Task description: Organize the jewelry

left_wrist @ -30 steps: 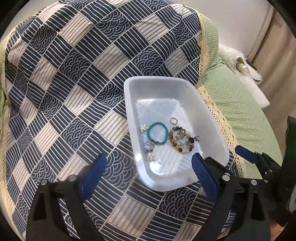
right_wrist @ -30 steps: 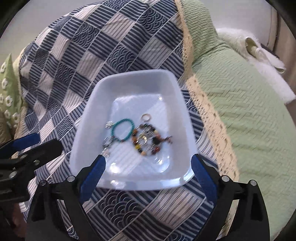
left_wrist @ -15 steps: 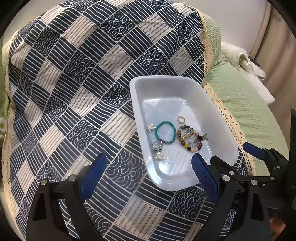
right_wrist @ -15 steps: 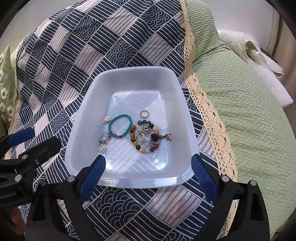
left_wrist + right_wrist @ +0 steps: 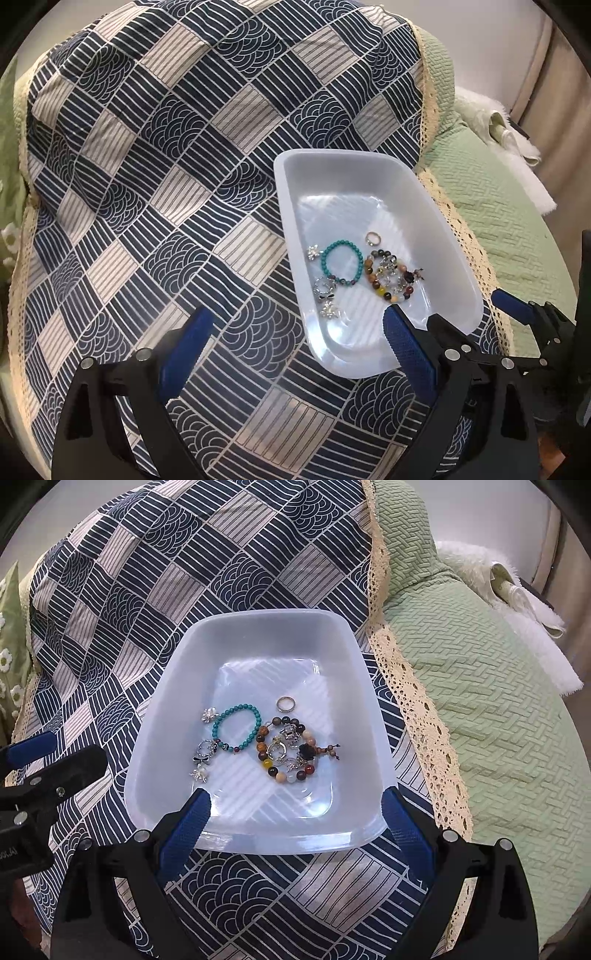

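A white plastic tray (image 5: 266, 627) (image 5: 343, 162) rests on a navy and cream patterned cloth (image 5: 155, 177). Inside lie a turquoise bead bracelet (image 5: 236, 728) (image 5: 341, 258), a brown and amber bead bracelet (image 5: 286, 749) (image 5: 389, 273), a small ring (image 5: 286, 703) (image 5: 372, 238) and several silver charms (image 5: 203, 755) (image 5: 325, 288). My right gripper (image 5: 293, 814) is open, its blue fingers straddling the tray's near edge. Left of the tray my left gripper (image 5: 293, 341) is open above the cloth, with its right finger (image 5: 408, 350) over the tray's near corner.
A green quilted cover (image 5: 480, 701) with a lace-trimmed edge (image 5: 410, 701) lies right of the cloth. White fluffy fabric (image 5: 532, 627) is bunched at the far right. A green daisy-print cushion (image 5: 7, 664) sits at the left edge.
Both grippers have pulled back and shifted left, so the tray sits further right in the left view and lower in the right view. The jewelry has not moved.
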`<state>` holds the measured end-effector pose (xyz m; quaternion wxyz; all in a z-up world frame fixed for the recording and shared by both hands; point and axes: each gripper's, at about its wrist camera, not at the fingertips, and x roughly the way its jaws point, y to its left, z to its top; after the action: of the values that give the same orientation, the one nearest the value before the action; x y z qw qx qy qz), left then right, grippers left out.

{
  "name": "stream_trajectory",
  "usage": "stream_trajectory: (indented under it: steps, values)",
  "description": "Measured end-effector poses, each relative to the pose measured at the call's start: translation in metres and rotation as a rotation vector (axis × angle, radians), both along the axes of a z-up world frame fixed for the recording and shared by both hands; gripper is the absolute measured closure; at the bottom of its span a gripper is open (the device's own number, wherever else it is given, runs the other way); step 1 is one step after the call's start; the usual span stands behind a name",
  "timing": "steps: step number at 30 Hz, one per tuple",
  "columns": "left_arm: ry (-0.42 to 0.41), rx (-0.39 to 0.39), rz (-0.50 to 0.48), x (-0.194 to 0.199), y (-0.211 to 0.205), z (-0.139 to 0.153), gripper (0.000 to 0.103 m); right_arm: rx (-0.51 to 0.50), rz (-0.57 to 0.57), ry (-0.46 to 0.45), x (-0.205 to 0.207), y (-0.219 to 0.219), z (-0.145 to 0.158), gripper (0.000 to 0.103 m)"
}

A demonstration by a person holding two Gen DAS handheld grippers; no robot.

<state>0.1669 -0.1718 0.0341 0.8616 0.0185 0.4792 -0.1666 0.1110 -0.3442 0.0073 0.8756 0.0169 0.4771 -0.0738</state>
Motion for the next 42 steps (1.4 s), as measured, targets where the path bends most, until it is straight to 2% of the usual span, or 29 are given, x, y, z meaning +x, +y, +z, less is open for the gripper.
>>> stream_trajectory:
  steps: [11,15,18,22,32,42]
  values:
    - [-0.011,0.037,-0.016,0.0014,-0.0044,-0.0035,0.013,-0.018,0.001,0.012,0.0019,0.0002,-0.0013,0.011]
    - [-0.037,0.057,-0.016,-0.0004,-0.0055,-0.0006,0.013,-0.012,0.002,0.009,0.0016,-0.0002,-0.001,0.011]
    - [-0.034,0.059,-0.017,0.0004,-0.0057,-0.0011,0.01,-0.012,0.001,0.012,0.0018,-0.0005,-0.0016,0.011]
    - [-0.039,0.093,-0.01,0.0014,-0.0064,-0.0027,0.009,-0.012,0.001,0.013,0.0016,-0.0001,-0.0014,0.011]
    - [-0.016,0.099,-0.009,0.0027,-0.0058,-0.0067,0.009,-0.02,0.003,0.019,0.0023,0.001,-0.0018,0.011]
    - [-0.033,0.118,-0.014,0.0017,-0.0071,-0.0059,0.009,-0.027,0.002,0.025,0.0029,0.0015,-0.0038,0.011]
